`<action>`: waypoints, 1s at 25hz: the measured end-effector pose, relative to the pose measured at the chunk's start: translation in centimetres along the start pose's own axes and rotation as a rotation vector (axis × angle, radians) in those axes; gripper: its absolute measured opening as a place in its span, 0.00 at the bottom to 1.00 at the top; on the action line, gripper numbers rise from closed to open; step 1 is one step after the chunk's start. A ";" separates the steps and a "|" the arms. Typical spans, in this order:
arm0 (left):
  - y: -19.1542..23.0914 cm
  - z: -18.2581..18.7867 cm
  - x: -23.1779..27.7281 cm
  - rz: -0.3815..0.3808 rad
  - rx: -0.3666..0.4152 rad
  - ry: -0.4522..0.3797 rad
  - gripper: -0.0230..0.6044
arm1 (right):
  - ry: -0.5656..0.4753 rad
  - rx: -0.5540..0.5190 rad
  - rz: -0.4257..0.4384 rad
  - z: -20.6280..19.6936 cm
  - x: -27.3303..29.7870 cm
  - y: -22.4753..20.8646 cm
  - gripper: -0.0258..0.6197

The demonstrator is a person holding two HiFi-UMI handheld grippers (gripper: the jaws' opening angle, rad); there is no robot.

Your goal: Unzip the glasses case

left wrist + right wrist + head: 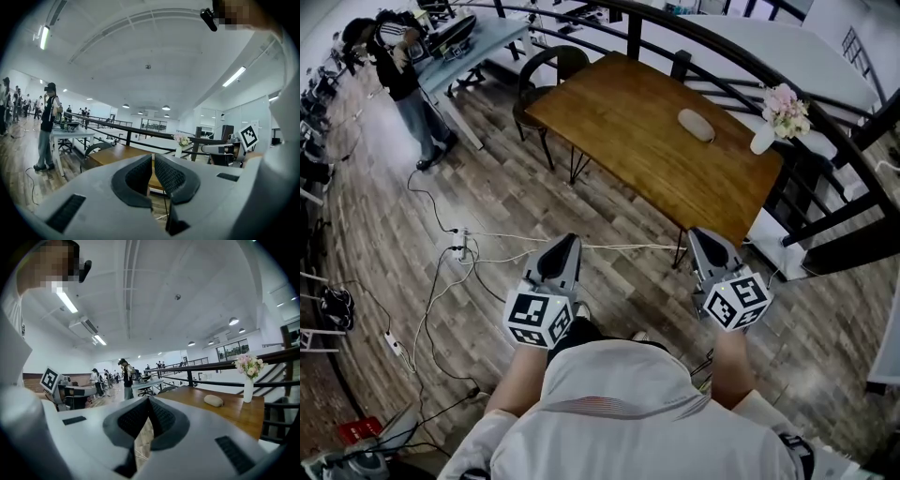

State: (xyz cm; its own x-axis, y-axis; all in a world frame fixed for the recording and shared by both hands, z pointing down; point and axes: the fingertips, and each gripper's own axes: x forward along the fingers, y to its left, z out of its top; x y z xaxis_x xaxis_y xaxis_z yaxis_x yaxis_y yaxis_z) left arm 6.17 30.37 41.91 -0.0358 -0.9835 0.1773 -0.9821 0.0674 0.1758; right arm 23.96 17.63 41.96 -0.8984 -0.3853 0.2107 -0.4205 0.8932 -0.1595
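Observation:
The glasses case [696,124] is a pale oval pouch lying on the wooden table [628,122], toward its far right; the right gripper view shows this case [213,400] too. Both grippers hang in the air well short of the table's near edge, far from the case. My left gripper [568,242] is shut and holds nothing; its jaws [152,161] almost meet. Level with it to the right, my right gripper [699,236] has its pads together [149,401] and is also empty.
A white vase of pink flowers [780,114] stands at the table's right end by a dark railing [741,56]. A chair [546,70] sits at the table's left end. Cables and a power strip [461,246] lie on the wood floor. A person [401,80] stands at the far left.

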 end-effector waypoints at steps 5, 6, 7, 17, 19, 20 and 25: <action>5.9 0.5 0.8 -0.026 -0.022 0.011 0.08 | 0.048 -0.009 -0.046 0.1 5.3 1.9 0.12; 7.0 0.4 1.0 -0.035 -0.023 0.017 0.08 | 0.049 -0.012 -0.056 0.2 6.2 2.4 0.12; 8.0 0.4 1.3 -0.045 -0.025 0.023 0.08 | 0.046 -0.015 -0.067 0.4 7.0 2.8 0.12; 13.8 2.2 4.3 -0.079 -0.042 0.004 0.08 | 0.024 -0.036 -0.178 2.6 10.7 1.6 0.12; 14.0 2.7 5.7 -0.093 -0.036 0.004 0.08 | 0.012 -0.032 -0.196 3.2 11.7 0.4 0.12; 14.2 2.9 6.3 -0.097 -0.030 0.004 0.08 | 0.007 -0.028 -0.198 3.4 12.5 -0.1 0.12; 15.8 4.1 10.6 -0.092 -0.027 0.013 0.08 | -0.009 -0.004 -0.183 4.3 17.0 -3.4 0.12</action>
State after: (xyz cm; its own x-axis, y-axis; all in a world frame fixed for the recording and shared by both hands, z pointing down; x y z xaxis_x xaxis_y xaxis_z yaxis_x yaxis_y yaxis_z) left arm -10.46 20.28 42.55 0.0570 -0.9835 0.1714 -0.9758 -0.0186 0.2177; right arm 9.54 7.08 41.90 -0.8080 -0.5435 0.2276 -0.5765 0.8089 -0.1151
